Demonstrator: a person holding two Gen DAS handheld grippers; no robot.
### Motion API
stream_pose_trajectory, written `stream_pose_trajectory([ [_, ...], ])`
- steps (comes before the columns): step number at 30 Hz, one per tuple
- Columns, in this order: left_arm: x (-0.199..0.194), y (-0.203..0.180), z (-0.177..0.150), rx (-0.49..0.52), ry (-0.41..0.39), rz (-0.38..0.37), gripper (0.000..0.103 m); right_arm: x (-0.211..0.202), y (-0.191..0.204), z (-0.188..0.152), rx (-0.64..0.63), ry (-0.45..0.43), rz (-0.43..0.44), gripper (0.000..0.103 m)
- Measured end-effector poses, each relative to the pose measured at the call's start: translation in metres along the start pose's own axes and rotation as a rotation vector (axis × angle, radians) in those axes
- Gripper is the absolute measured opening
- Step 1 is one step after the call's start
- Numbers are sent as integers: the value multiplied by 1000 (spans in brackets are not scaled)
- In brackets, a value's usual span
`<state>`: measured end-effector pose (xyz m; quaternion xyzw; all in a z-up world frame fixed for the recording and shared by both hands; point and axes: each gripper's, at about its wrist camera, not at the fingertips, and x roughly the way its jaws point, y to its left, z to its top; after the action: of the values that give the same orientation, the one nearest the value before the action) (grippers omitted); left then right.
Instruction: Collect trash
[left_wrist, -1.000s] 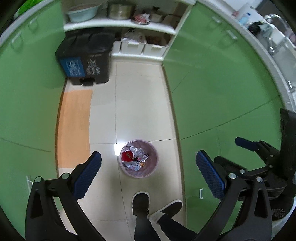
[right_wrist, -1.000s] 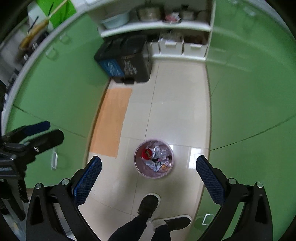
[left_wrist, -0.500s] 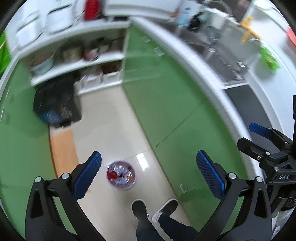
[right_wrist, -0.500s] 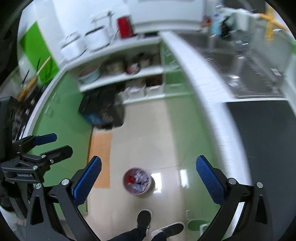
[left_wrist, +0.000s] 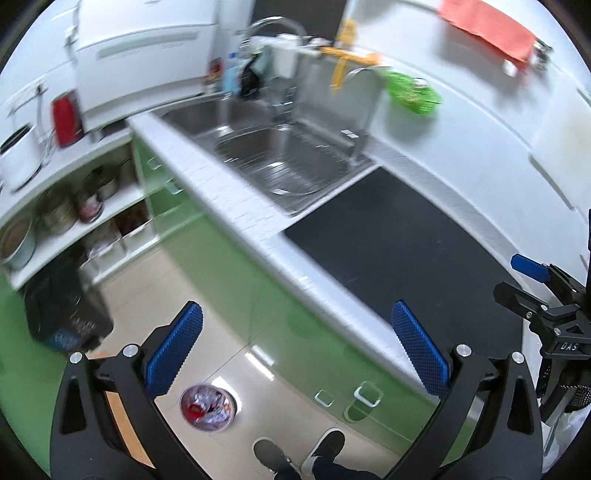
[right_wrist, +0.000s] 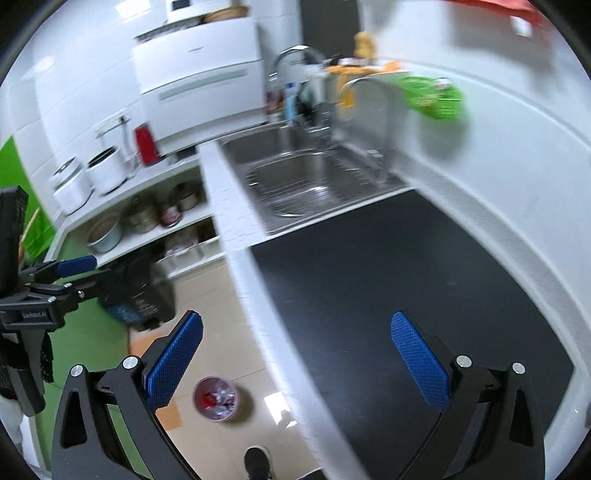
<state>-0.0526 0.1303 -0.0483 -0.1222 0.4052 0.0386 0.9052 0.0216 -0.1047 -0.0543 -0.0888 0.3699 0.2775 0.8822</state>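
Note:
A small pink waste bin (left_wrist: 209, 407) full of crumpled wrappers stands on the tiled floor, also low in the right wrist view as the bin (right_wrist: 217, 398). My left gripper (left_wrist: 295, 350) is open and empty, held high over the floor beside the green cabinets. My right gripper (right_wrist: 295, 350) is open and empty too, above the counter's edge and the black mat (right_wrist: 388, 280). The right gripper (left_wrist: 535, 291) shows at the right edge of the left view; the left gripper (right_wrist: 55, 280) shows at the left of the right view. No loose trash shows on the mat.
A steel sink (left_wrist: 280, 158) with a tap lies beyond the black mat (left_wrist: 399, 251). A green cloth (right_wrist: 432, 96) hangs on the wall. Shelves with pots (right_wrist: 144, 214) and a dark two-part bin (left_wrist: 62, 310) stand at the far end. A person's shoes (left_wrist: 295, 454) are below.
Both grippers have swung up and to the right, from looking down at the floor bin to facing the counter, sink and black mat. Both stay open.

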Motion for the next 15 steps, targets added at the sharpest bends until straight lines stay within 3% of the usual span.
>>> stream_pose_trajectory([
  [8,5,-78,22,106,-16,-72,100,-43,-68,-13,61,-17,-84,98],
  [15,9,-130,27,180,-7,-105,100,-68,-101,-18,100,-39,-108,98],
])
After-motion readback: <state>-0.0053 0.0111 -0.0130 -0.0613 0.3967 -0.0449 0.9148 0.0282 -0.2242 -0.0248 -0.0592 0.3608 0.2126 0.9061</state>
